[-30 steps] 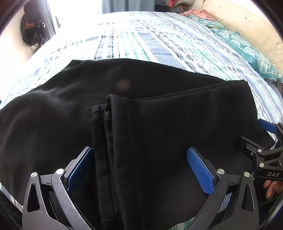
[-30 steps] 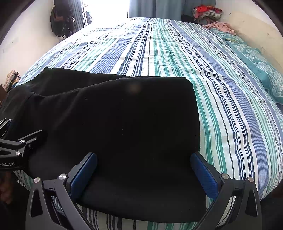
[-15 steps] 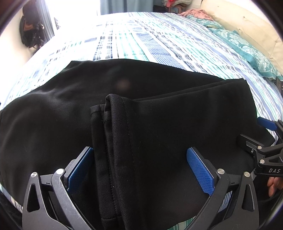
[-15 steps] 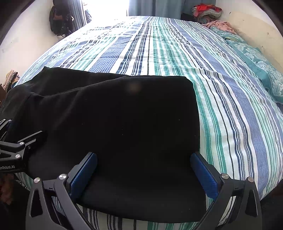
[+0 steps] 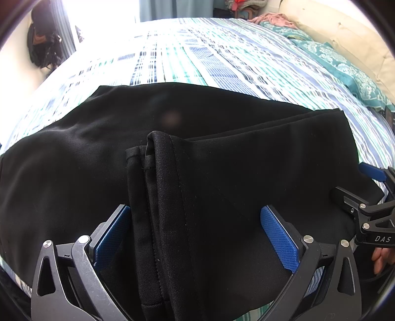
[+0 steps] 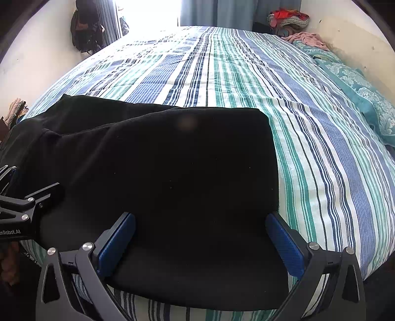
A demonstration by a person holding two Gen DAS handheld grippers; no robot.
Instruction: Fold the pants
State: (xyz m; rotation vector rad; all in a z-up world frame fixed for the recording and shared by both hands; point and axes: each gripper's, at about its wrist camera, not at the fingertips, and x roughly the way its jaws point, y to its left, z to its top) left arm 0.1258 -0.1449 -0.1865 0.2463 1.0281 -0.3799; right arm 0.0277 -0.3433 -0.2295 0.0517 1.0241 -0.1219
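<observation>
Black pants lie folded on the striped bed near its front edge; they also show in the right wrist view. The leg hems lie on top of the wider part. My left gripper is open and empty, its jaws low over the hem end. My right gripper is open and empty, its jaws low over the folded right end of the pants. Each gripper shows at the edge of the other's view.
The striped bedspread stretches far behind the pants. A teal patterned cover lies along the right side by the wall. Clothes are piled at the far corner. A dark bag hangs at the far left.
Almost nothing has moved. Both grippers stay open over the pants, with only a slight shift of view.
</observation>
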